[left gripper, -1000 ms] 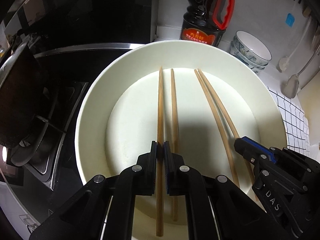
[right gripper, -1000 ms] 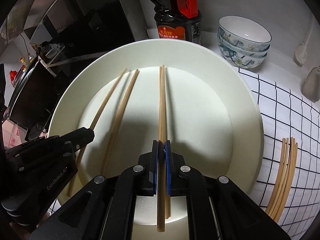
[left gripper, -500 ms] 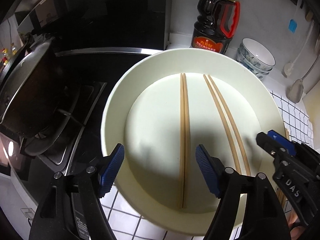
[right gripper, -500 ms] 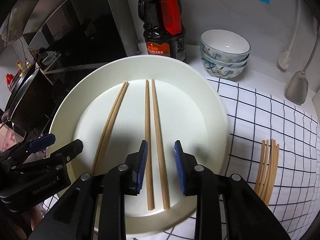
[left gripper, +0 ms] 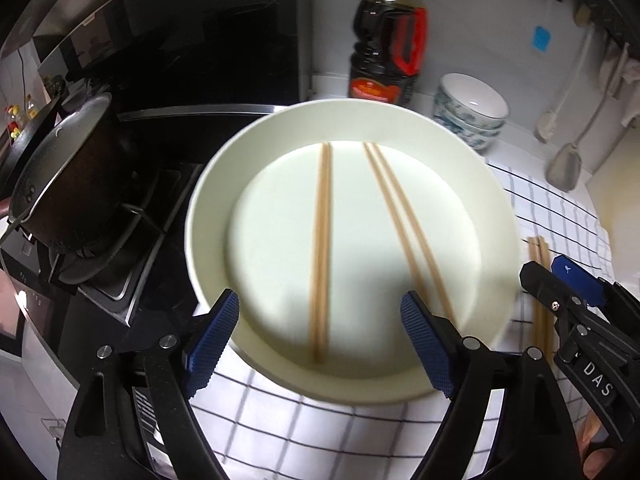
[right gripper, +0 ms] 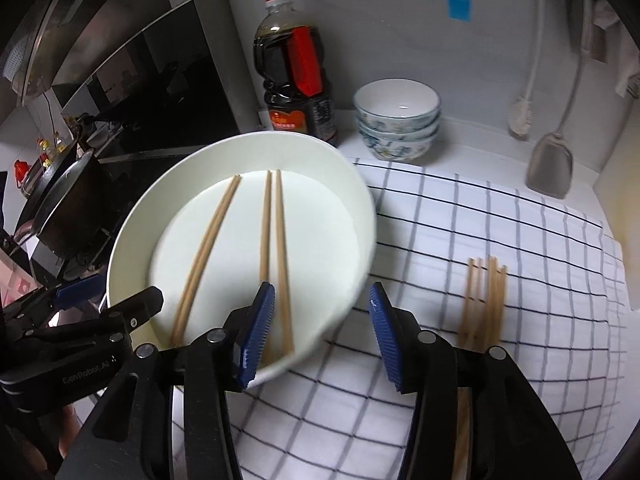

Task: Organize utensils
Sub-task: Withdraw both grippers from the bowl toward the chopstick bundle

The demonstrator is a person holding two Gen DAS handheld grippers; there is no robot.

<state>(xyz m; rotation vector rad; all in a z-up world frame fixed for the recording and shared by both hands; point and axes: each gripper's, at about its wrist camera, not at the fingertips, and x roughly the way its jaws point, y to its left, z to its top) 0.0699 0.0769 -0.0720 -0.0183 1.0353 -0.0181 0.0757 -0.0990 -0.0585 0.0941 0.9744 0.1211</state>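
Both claws were spread wide w/ nothing in them. Left claw (left gripper: 320, 344) hung over the near edge of the plate (left gripper: 472, 152), and right claw (right gripper: 320, 332) sat over the plate's rim at about 4 o'clock, its right finger out over the checked cloth (right gripper: 480, 220).

Where the task stuff was: two pairs of chopsticks lay flat inside the plate, roughly parallel, tips pointing to 12. In the left view, one pair (left gripper: 322, 240) sat near the middle, sticks touching or nearly so. The other pair (left gripper: 404, 224) was at about 3 o'clock of it, slanting slightly. My guess is they were laid as matched pairs on purpose, since sorting into twos reads as the whole point here.

A loose bunch of chopsticks (right gripper: 484, 300) lay on the cloth, well apart from the plate at 3 o'clock. It was blurry, so I counted 4 or 5, can't say exactly. Prob the unsorted pile, and the right claw was nearer to it.

Counts otherwise:
- 1 plate
- 4 chopsticks in it
- 1 sauce bottle (right gripper: 294, 68) at 12
- 3 stacked bowls (right gripper: 396, 120) beside the bottle, by the wall
- 1 pot (left gripper: 68, 188) on the stove at 9 o'clock
- 2 long-handled tools hanging on the wall at 2 o'clock, one a spatula (right gripper: 550, 168)
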